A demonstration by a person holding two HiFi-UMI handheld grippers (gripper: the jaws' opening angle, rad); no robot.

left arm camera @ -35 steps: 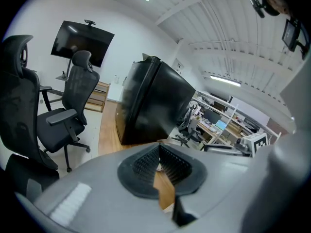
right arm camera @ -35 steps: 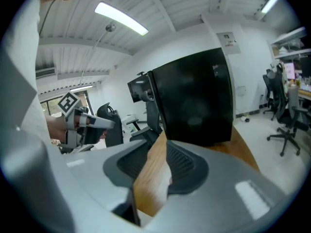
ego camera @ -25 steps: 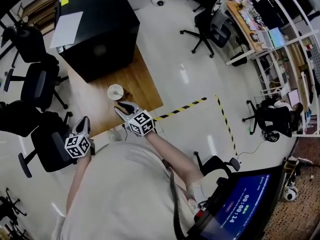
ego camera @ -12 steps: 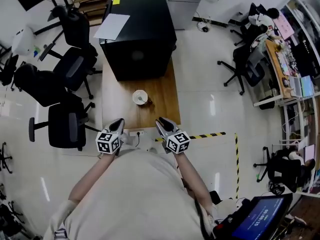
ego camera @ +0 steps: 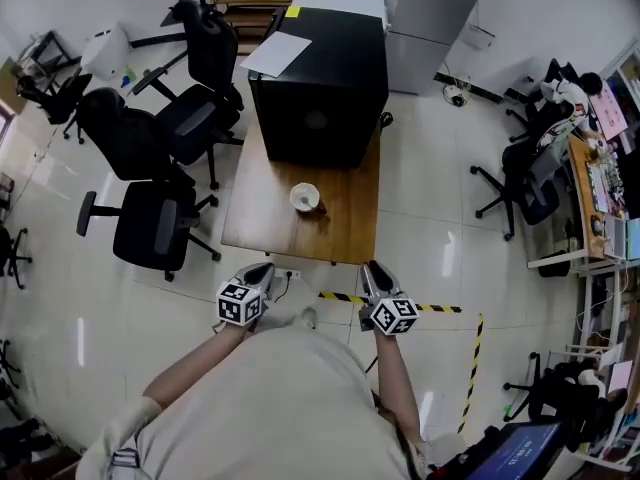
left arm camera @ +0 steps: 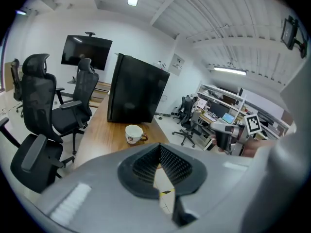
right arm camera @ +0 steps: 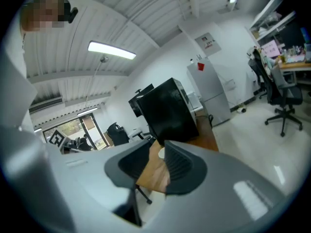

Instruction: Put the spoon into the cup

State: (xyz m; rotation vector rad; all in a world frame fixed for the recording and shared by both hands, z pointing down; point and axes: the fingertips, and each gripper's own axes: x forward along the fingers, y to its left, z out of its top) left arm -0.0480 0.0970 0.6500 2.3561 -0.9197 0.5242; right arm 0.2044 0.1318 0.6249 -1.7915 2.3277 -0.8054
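Fingers (ego camera: pixel 375 274) empty, cup (ego camera: pixel 305 198) well ahead

A long wooden table (ego camera: pixel 345 236) stood on the pale floor (ego camera: pixel 425 208), just ahead of the left gripper (ego camera: pixel 258 273) and the right gripper (ego camera: pixel 373 271). Its near edge was close to their tips. A white cup (ego camera: pixel 304 198) sat on the bare wood, out in front of both grippers and between them, a bit nearer the left one. Past the cup, at the far end from the grippers, a big black box (ego camera: pixel 320 98) filled the table from side to side.
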